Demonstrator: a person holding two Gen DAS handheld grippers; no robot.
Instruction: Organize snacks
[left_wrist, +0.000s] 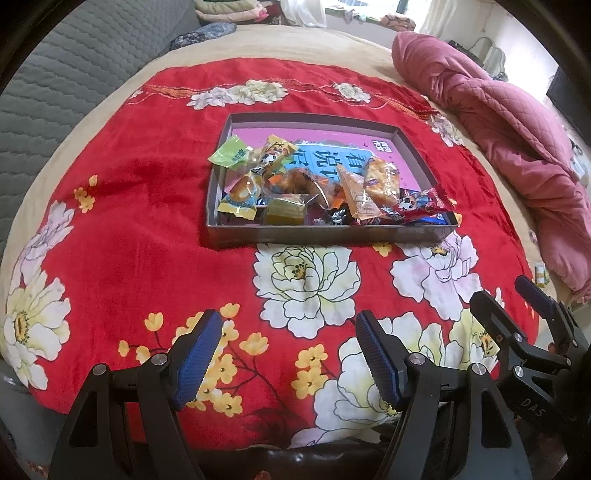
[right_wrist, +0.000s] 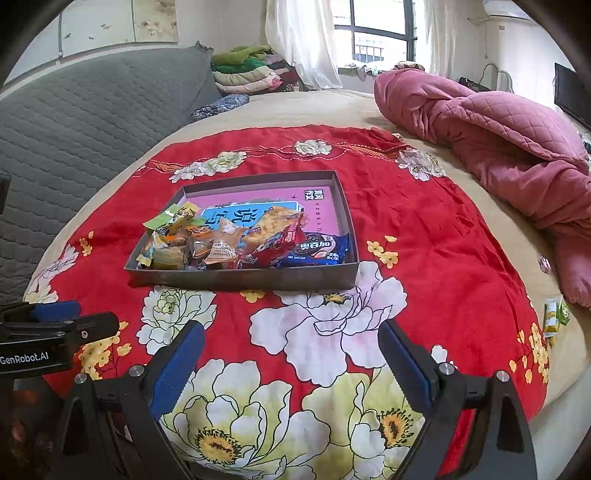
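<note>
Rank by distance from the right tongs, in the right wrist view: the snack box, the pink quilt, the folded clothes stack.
From the right tongs:
1. Snack box, just ahead on the red cloth, slightly left.
2. Pink quilt, farther back on the right.
3. Folded clothes stack, farthest, by the curtain.

We note: box (right_wrist: 240, 282) floor print half buried under snack pile (right_wrist: 229, 245); only part of blue panel characters readable. Wrappers at pile bottom overlapped, brands too small to tell. Blue cookie packet (right_wrist: 319, 251), at box near right corner, partly under red packet (right_wrist: 273, 254). In left view same packet nearly all hidden behind box near wall. Small green packets (right_wrist: 554, 315), well right of box, print unreadable; in left view cut by right gripper (left_wrist: 517, 295). Left gripper (right_wrist: 74, 317) cut off by right view's left edge.
</note>
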